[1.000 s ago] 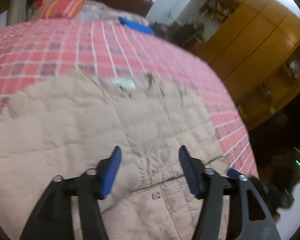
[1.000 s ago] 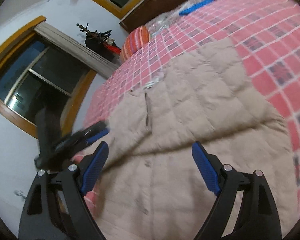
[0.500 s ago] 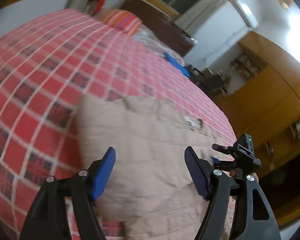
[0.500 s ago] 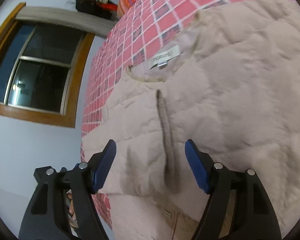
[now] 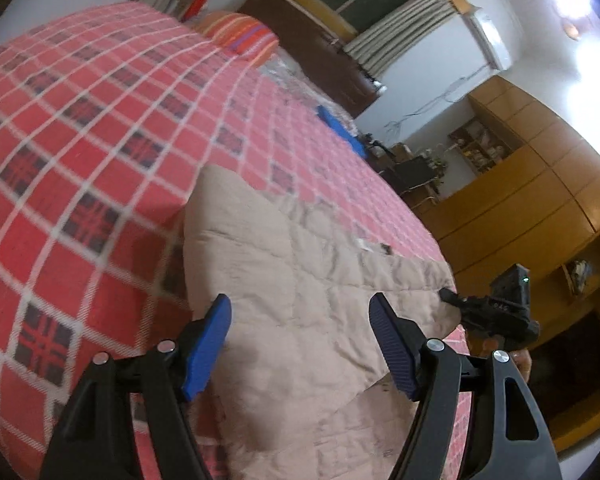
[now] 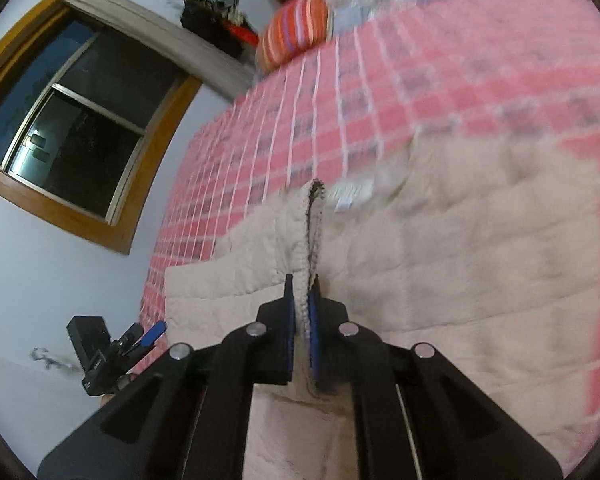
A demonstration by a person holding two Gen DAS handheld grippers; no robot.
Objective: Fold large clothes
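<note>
Gripping the quilted beige jacket [image 6: 440, 280] placket in the right gripper [image 6: 301, 300], fingers pinched on it; left gripper [image 5: 300, 344] spread wide, empty. Next, probably: grasping the near edge, folding across.

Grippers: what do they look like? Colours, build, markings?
Both alike. Left gripper: black angular plastic arms with triangular cut-outs, silver round pivot screws, blue ribbed finger pads. Right gripper: same black frame, silver screws and blue pads. No cables, labels or sleeves visible in either view.
</note>
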